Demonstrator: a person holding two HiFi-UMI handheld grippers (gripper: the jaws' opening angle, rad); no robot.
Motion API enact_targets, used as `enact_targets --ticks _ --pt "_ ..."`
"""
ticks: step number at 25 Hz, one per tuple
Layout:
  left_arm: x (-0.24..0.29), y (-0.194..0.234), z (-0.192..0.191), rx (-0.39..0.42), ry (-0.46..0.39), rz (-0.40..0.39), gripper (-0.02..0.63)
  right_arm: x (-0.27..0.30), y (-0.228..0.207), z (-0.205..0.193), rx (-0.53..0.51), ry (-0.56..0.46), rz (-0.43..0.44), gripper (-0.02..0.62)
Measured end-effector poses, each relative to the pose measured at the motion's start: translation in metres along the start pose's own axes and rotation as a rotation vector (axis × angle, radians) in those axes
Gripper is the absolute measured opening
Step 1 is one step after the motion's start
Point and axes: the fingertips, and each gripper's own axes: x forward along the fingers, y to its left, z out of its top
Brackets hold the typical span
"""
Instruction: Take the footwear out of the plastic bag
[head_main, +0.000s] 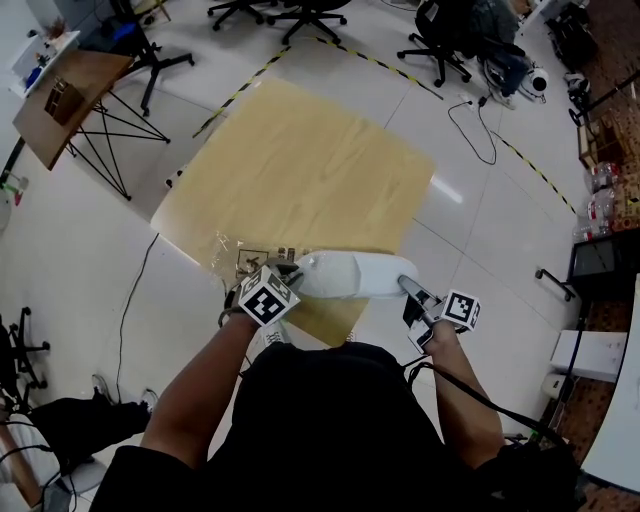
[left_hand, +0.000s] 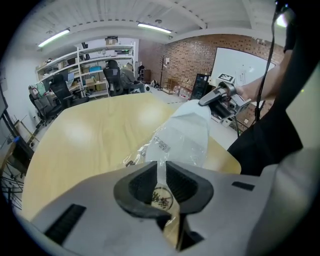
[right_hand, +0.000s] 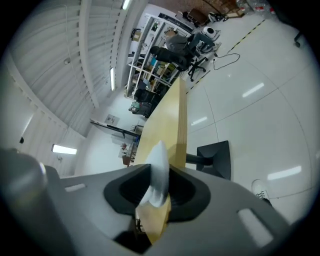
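So that the footwear (head_main: 350, 274) may slide out, clamped by left gripper (head_main: 288, 270) and right gripper (head_main: 405, 285) fingers on opposite plastic bag (left_hand: 172, 142) ends, lower centre.

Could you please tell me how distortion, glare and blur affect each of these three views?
Head view: sharp, with mild wide-angle bending; lights glare off the floor. Left gripper view: strong fisheye with dark corners; the plastic bag is clear. Right gripper view: tilted fisheye; the bag is blurred between the jaws.
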Motion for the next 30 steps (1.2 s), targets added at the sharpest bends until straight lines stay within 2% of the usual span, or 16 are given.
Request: enact_targets --ticks 9,15,19,24,27,30 --pt "0.007 0.04 0.004 -0.02 0.032 0.098 0.01 -0.056 0.022 0.046 0.0 -0.192 0.098 0.076" --pt "0.019 0.082 0.019 -0.003 0.047 0.131 0.008 -0.087 0.034 0.05 -0.004 -0.289 0.146 0.075" --pt "0.034 0.101 0.039 0.014 0.05 0.125 0.008 -0.088 0.039 0.032 0.001 -0.28 0.158 0.075" --pt "0.043 0.104 0.079 0.017 -0.009 0.09 0.011 -0.073 0.036 0.003 -0.001 -0.23 0.113 0.075" --pt "0.036 0.102 0.107 0.031 -0.09 0.073 0.049 -0.059 0.033 -0.008 0.001 -0.196 0.101 0.075" --pt "0.019 0.09 0.127 -0.019 -0.185 0.006 0.101 -0.039 0.037 -0.02 0.02 -0.154 0.111 0.075"
